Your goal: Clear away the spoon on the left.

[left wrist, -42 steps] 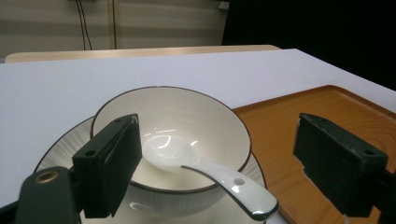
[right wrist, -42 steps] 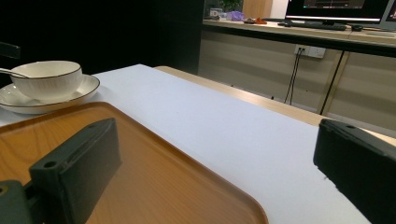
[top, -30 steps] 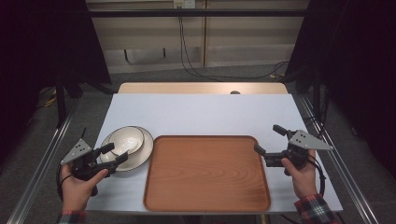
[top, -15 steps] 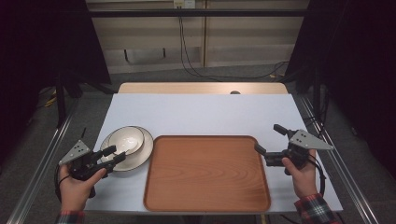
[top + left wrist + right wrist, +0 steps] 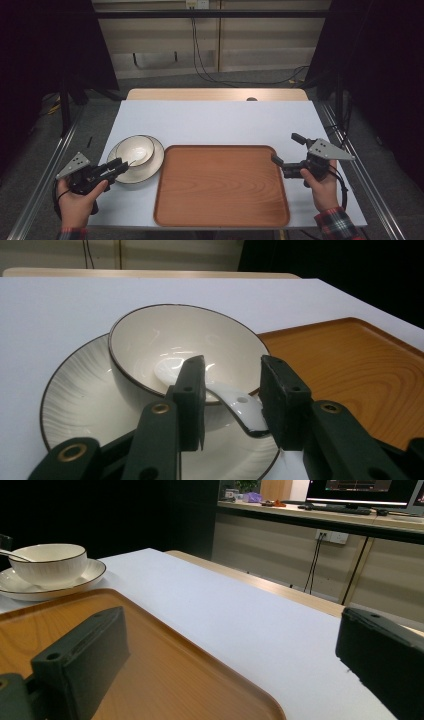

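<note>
On the white-covered worktop: a rectangular brown wooden tray at centre front, bare, and just beside its left edge a round white plate with a dark rim carrying a white ceramic bowl with a thin dark rim. Inside the bowl, a white ceramic spoon, its handle leaning out over the near rim toward the camera in the left gripper view.

Left tool held low at the plate's near-left edge, jaws parted narrowly on either side of the spoon handle (handle tip against or very close to the right-hand jaw in the left gripper view; contact hard to confirm). Nothing gripped yet.

Right tool held at the tray's right edge, jaws spread wide, nothing between them. In the right gripper view, one jaw over the tray's wood, the other over the white worktop; bowl and plate far off at upper left, well apart from this tool.
</note>
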The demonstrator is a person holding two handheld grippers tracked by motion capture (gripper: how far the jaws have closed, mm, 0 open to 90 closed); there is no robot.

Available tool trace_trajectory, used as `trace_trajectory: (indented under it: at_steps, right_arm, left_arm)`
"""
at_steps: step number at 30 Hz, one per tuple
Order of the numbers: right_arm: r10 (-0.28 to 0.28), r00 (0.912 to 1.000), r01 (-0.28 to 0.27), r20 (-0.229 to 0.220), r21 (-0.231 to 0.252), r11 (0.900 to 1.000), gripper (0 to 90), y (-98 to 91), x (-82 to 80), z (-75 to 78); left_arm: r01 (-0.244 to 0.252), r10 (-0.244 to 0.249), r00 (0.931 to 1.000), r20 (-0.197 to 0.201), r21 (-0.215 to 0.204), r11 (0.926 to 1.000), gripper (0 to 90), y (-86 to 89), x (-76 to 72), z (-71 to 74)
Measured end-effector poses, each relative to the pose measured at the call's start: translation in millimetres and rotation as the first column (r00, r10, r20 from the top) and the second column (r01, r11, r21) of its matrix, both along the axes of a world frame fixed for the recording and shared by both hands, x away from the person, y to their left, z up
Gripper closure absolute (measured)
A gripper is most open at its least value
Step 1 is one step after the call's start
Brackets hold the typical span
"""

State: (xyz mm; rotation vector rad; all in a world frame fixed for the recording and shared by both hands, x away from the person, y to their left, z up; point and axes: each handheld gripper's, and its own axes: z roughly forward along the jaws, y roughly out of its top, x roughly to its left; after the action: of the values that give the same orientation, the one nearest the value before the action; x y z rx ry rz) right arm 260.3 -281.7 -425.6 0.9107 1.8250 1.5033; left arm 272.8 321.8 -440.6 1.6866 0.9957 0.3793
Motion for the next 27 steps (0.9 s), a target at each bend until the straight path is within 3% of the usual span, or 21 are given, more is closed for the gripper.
trace_trajectory:
  at_steps: [5, 16, 27]
  right_arm:
    - [0.005, 1.0, -0.005, -0.002, 0.002, 1.0, 0.1, 0.4, 0.3, -0.2]
    - [0.005, 1.0, -0.005, -0.004, 0.0, 1.0, 0.0, 0.4, 0.4, -0.2]
    - [0.008, 1.0, -0.008, -0.002, -0.002, 1.0, 0.0, 1.0, 0.7, -0.2]
  left_arm:
    - [0.006, -0.006, 1.0, 0.0, 0.0, 1.0, 62.8, 1.4, -0.1, 0.0]
    - [-0.041, 0.041, 0.9991, 0.004, -0.013, 0.9991, 61.8, 7.5, -0.6, -1.3]
    - [-0.042, 0.04, 0.9986, -0.034, -0.046, 0.9981, 56.1, 8.5, -0.4, -4.3]
